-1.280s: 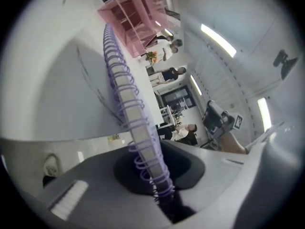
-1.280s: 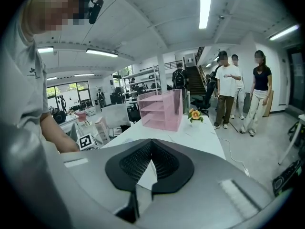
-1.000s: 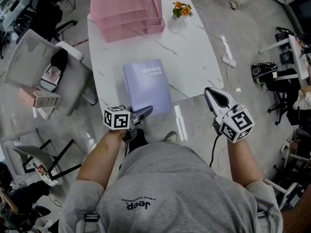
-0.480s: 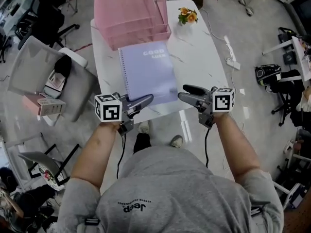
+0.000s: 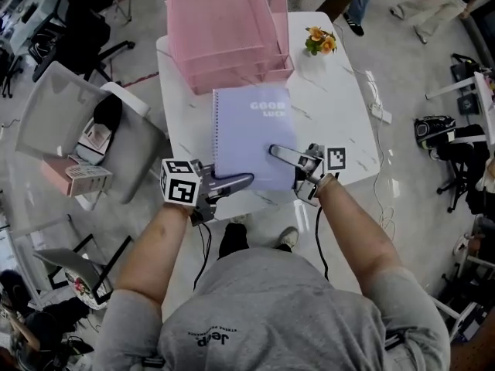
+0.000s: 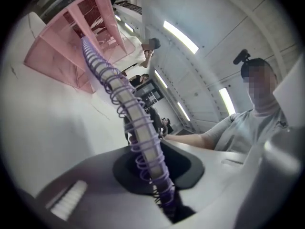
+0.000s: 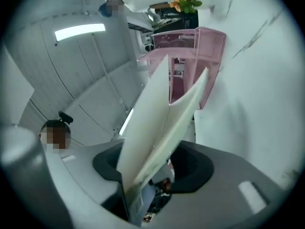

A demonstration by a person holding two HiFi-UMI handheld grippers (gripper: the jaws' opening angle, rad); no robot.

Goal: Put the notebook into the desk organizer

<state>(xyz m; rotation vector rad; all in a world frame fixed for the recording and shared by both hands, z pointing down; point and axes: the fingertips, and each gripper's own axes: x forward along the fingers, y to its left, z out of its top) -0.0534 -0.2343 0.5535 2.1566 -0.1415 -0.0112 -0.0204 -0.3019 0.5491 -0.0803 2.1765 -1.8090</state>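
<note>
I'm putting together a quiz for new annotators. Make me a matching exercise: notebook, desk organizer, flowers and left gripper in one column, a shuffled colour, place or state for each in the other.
Things:
1 notebook
2 desk organizer
3 flowers
4 left gripper

Descriptions:
A pink, at the far end of the table
B shut on a wire spiral binding
C orange, near the table's far right corner
D lilac, white title on its cover

Pairs: 1-D, 2-A, 3-C, 4-B

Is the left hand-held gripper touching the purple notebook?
Touching. The left gripper view shows the left hand-held gripper clamped shut on the notebook at its spiral-bound edge.
</note>
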